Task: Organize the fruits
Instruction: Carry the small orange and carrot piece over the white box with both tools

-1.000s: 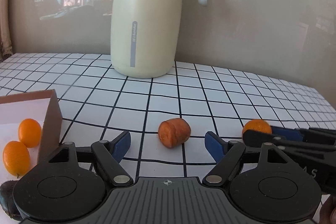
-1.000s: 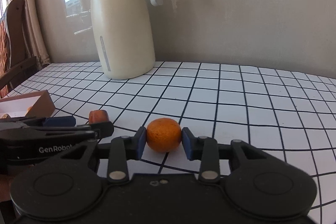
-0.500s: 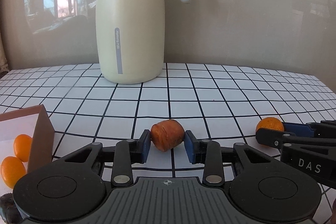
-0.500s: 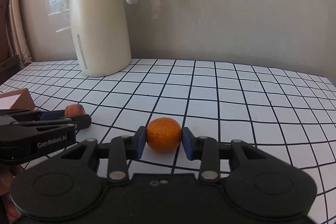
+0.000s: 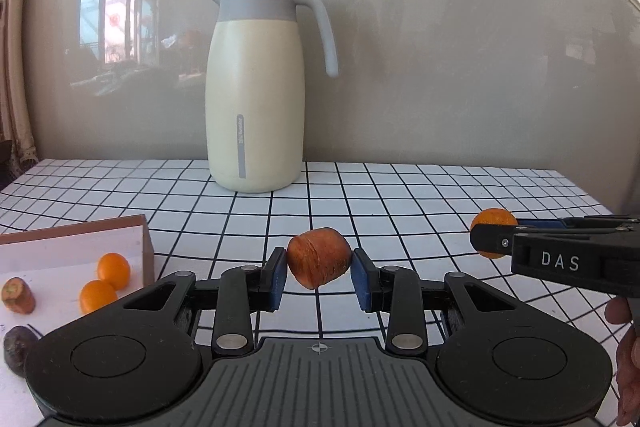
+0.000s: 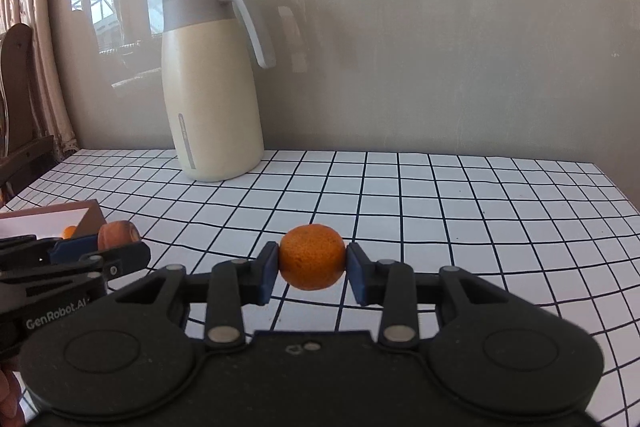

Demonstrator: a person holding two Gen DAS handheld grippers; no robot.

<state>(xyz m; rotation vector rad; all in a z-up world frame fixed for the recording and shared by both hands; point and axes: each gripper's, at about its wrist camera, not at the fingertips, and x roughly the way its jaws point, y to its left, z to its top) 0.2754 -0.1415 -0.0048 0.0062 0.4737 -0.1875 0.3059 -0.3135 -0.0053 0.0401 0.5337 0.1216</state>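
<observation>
- Fruits are split between the two tools and a box: the left tool [image 5: 319, 275] is clamped on a brown-orange carrot-like chunk [image 5: 319, 258], its blue pads pressing both sides, at the centre of the left wrist frame.
- Right tool [image 6: 312, 269] is closed on a small round orange [image 6: 311, 256], held between its blue pads at the centre of the right wrist frame.
- Both held pieces appear raised above the surface [image 5: 400, 195], which is white with a black grid.
- Shallow box [image 5: 76, 231] with brown walls sits at the lower left of the left wrist frame; inside lie two small oranges [image 5: 113, 270] close together, a second carrot-like piece [image 5: 18, 295] and a dark fruit [image 5: 18, 349] at the frame's edge.
- Seen from the left wrist, the right tool enters from the right edge, marked "DAS", with its orange showing at the tip.
- Seen from the right wrist, the left tool sits at the lower left, just in front of the box corner.
- Cream jug [image 5: 256, 87] with a grey lid and handle stands upright at the back of the surface, against the wall, well apart from both tools.
</observation>
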